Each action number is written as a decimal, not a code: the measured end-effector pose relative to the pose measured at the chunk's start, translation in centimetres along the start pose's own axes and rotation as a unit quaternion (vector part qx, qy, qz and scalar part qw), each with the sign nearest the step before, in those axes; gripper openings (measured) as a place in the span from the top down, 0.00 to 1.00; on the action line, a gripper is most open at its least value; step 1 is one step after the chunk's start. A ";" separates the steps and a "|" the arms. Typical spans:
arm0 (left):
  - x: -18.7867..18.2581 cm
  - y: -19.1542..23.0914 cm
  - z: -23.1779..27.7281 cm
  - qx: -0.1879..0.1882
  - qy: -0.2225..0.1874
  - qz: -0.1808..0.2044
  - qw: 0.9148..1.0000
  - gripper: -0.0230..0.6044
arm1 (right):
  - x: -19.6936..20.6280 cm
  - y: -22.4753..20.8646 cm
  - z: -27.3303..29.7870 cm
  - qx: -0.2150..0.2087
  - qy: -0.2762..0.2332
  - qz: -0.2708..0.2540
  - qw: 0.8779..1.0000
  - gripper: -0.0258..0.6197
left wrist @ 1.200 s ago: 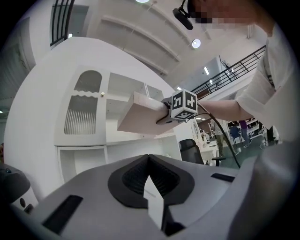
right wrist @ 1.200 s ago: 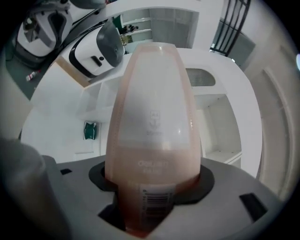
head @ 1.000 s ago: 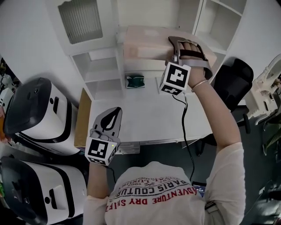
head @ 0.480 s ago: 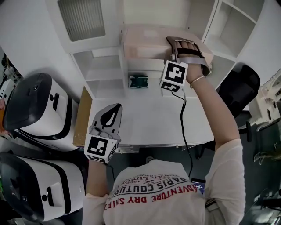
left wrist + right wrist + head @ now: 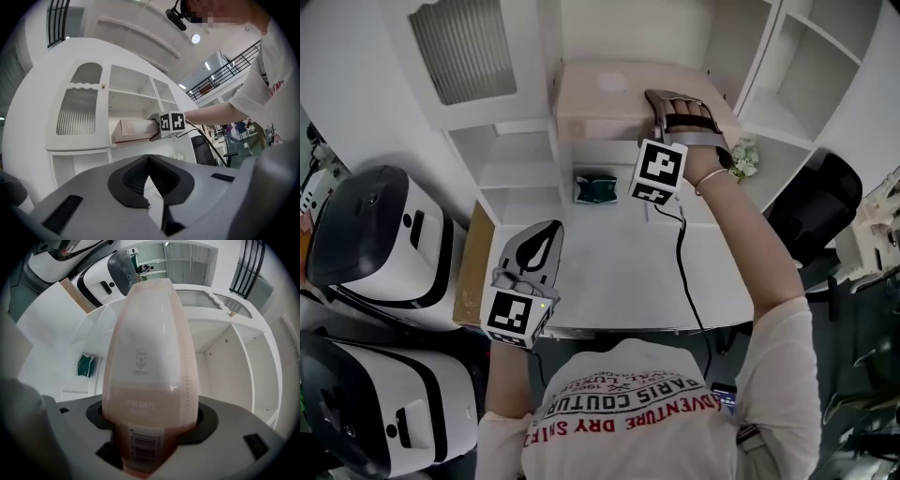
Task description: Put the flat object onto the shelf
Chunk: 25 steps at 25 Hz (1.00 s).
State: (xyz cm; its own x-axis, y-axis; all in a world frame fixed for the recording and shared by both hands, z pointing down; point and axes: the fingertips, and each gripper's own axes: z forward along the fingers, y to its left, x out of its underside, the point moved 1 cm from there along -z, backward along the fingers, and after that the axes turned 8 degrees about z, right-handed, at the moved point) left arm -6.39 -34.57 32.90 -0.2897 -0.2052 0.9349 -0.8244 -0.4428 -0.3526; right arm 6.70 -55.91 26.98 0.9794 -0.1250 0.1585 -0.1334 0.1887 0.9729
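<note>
A flat pink file box lies on a shelf of the white shelf unit, its long side running left to right. My right gripper is at the box's right end. In the right gripper view the box fills the gap between the jaws of the right gripper; the jaws are opening and the pads still seem to touch it. My left gripper hangs shut and empty over the table's front left edge. In the left gripper view, the box appears far beyond the left gripper.
A small green packet lies at the back of the white table. Large white and black machines stand on the left. A black chair is on the right. More open shelves rise at the upper right.
The right gripper and the pink box have shifted a little left and further onto the shelf. The left gripper has stayed where it was.
</note>
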 end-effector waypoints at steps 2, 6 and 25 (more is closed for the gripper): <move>0.1 0.5 0.7 -0.005 0.000 -0.003 1.000 0.95 | 0.1 0.1 0.9 -0.005 0.002 0.001 1.000 0.42; 0.6 0.9 1.7 -0.014 0.004 -0.003 1.000 0.95 | 0.0 0.2 3.0 -0.009 0.000 0.000 1.000 0.40; 2.1 1.8 5.2 -0.026 0.014 -0.008 1.000 0.95 | -0.4 -0.2 7.9 -0.074 0.001 0.046 0.996 0.29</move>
State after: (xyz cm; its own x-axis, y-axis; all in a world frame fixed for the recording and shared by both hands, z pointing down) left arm -6.03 -40.33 34.05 -0.2889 -0.1729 0.9416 -0.8533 -0.3994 -0.3351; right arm 5.10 -63.62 28.08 0.9643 -0.0988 0.2458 -0.1993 0.3407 0.9188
